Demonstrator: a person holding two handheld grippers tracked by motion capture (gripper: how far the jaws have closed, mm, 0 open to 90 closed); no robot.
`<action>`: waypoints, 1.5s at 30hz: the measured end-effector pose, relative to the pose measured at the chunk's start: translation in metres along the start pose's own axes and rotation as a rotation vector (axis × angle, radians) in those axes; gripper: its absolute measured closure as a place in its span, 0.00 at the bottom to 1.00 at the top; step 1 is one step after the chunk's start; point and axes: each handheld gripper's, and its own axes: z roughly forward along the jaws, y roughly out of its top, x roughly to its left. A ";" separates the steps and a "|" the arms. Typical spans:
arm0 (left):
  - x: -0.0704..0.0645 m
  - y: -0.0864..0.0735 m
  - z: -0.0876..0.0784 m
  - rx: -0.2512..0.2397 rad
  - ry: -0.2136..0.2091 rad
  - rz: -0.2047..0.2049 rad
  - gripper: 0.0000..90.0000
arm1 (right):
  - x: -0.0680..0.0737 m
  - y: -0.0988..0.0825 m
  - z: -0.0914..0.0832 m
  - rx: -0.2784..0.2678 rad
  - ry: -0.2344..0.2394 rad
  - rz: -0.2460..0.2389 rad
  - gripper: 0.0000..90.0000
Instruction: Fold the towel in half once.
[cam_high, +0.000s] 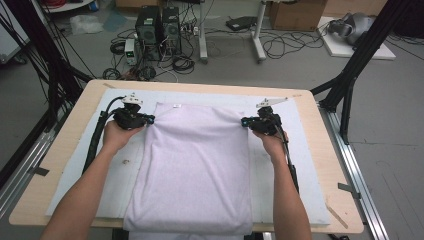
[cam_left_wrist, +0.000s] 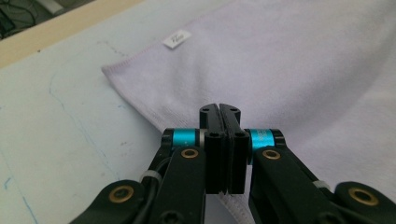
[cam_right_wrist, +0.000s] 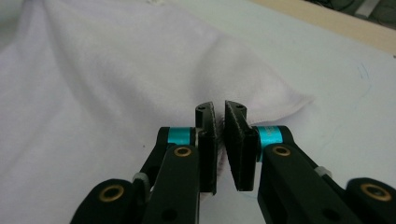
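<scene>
High view. A pale wooden table (cam_high: 75, 130) with rounded corners fills the middle of the frame, covered by a light blue-white mat (cam_high: 305, 150) bearing faint marks. Beyond it, at the top of the frame, a grey floor (cam_high: 300, 70) carries two black computer towers (cam_high: 159, 27), loose cables, cardboard boxes and black frame struts at both edges. A lavender towel (cam_high: 195, 165) lies flat at centre frame, rectangular, soft-napped, its near edge hanging over the table's lower edge. A small white tag (cam_high: 176, 105) sits at its far edge. The left gripper (cam_high: 148, 120) meets the towel's left edge in the upper part of the cloth; the right gripper (cam_high: 244, 122) meets the right edge at the same height.

Left gripper view. The left gripper (cam_left_wrist: 219, 108) has its black jaws pressed together, with the towel's (cam_left_wrist: 289, 70) hemmed edge passing between them at the bottom of the frame. Cyan metal collars flank the jaws. The white tag (cam_left_wrist: 177, 38), upper centre, carries dark script too small to read. The mat (cam_left_wrist: 60, 121) shows blue pen-like scratches.

Right gripper view. The right gripper (cam_right_wrist: 218, 112) is nearly closed, a narrow slit left between the jaws, pinching a raised fold of the towel (cam_right_wrist: 93, 93). The cloth peaks at centre frame and wrinkles towards the upper left. The mat (cam_right_wrist: 345, 74) lies at right, the table's wooden edge (cam_right_wrist: 327, 18) at upper right.
</scene>
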 end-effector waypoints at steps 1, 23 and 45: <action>-0.002 0.000 -0.004 -0.014 -0.010 -0.001 0.98 | 0.003 0.002 -0.004 -0.002 0.007 0.000 0.93; -0.070 -0.086 -0.060 -0.022 -0.132 0.063 0.98 | 0.080 -0.076 -0.052 0.072 0.147 -0.087 0.93; -0.021 -0.041 -0.021 -0.001 -0.033 -0.044 0.77 | 0.037 -0.027 -0.019 0.060 0.056 -0.037 0.57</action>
